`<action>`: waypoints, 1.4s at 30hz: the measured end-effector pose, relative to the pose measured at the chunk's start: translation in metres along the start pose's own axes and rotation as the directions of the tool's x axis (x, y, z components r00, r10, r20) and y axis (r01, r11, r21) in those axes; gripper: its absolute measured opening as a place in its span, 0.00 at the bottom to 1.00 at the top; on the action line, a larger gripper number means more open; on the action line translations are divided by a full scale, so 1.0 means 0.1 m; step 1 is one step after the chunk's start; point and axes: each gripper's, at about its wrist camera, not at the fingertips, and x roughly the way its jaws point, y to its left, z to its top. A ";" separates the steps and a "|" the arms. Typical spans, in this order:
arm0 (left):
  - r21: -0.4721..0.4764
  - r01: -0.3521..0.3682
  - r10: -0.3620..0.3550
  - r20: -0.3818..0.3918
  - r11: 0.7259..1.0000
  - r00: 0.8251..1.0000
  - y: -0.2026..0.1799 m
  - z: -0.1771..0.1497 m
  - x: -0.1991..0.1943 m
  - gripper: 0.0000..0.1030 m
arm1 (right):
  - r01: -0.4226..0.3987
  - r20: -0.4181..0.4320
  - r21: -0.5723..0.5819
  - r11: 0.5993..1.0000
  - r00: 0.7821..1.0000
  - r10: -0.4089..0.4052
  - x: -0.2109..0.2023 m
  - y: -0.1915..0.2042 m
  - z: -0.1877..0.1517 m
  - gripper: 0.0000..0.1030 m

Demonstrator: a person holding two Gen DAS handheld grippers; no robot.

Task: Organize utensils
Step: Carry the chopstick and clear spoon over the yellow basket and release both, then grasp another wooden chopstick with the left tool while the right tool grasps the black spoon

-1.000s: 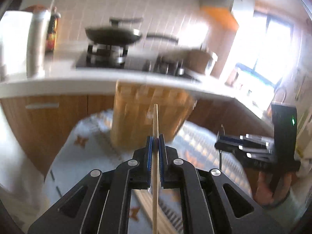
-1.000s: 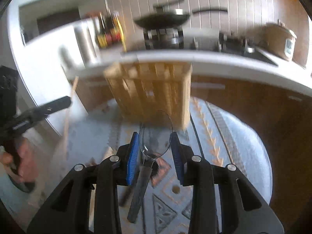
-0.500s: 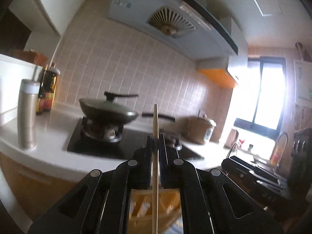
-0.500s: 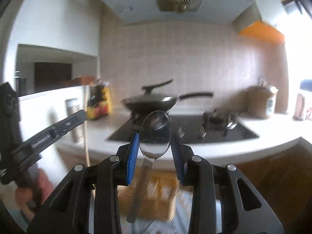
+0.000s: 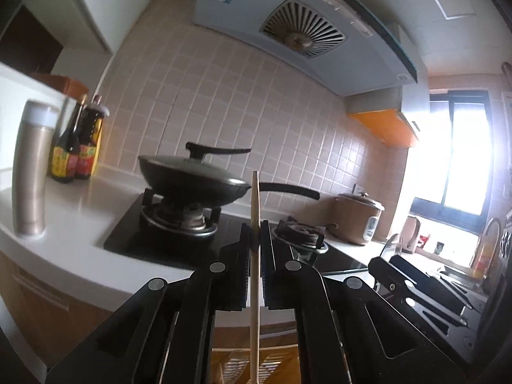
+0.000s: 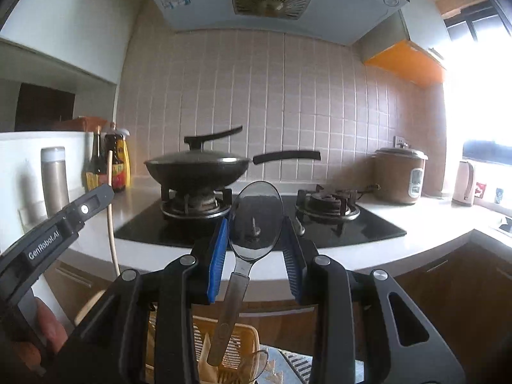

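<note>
My left gripper pinches a thin wooden chopstick upright at frame centre; my right gripper clamps a steel spoon. The slatted wooden holder sits bottom centre; I should lower both straight, slowly.

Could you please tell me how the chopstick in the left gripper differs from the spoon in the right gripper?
The chopstick is pale wood, thin and straight; the spoon is shiny metal with a broad bowl. The chopstick stands upright, while the spoon's handle slants down-left. Both are clamped pointing upward above the bamboo holder.
</note>
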 end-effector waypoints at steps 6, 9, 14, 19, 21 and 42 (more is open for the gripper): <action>0.012 0.007 -0.006 -0.022 1.000 1.000 0.06 -0.09 -0.03 0.09 | -0.005 -0.031 -0.010 1.000 1.000 0.004 0.03 -0.01 -0.18 0.30; 0.025 0.016 -0.015 -0.046 1.000 0.999 0.07 -0.09 -0.09 0.25 | -0.026 -0.064 -0.006 1.000 0.998 0.025 -0.02 -0.02 -0.24 0.30; 0.023 0.030 -0.028 -0.070 0.999 0.997 0.13 0.00 -0.34 0.29 | -0.073 -0.101 0.046 0.996 0.992 0.078 -0.22 -0.12 -0.23 0.59; 0.033 0.029 -0.026 -0.093 0.999 0.995 0.15 0.19 -0.71 0.41 | -0.077 -0.146 0.095 0.993 0.985 0.091 -0.50 -0.28 -0.11 0.59; 0.037 0.024 -0.020 -0.102 0.999 0.995 0.16 0.27 -0.85 0.45 | -0.084 -0.188 0.124 0.989 0.976 0.106 -0.64 -0.36 -0.04 0.59; -0.036 -0.042 -0.011 -0.867 0.998 0.499 0.77 -1.07 -0.81 0.48 | -0.177 -0.800 0.252 0.951 0.515 0.308 -0.66 -0.26 -1.24 0.59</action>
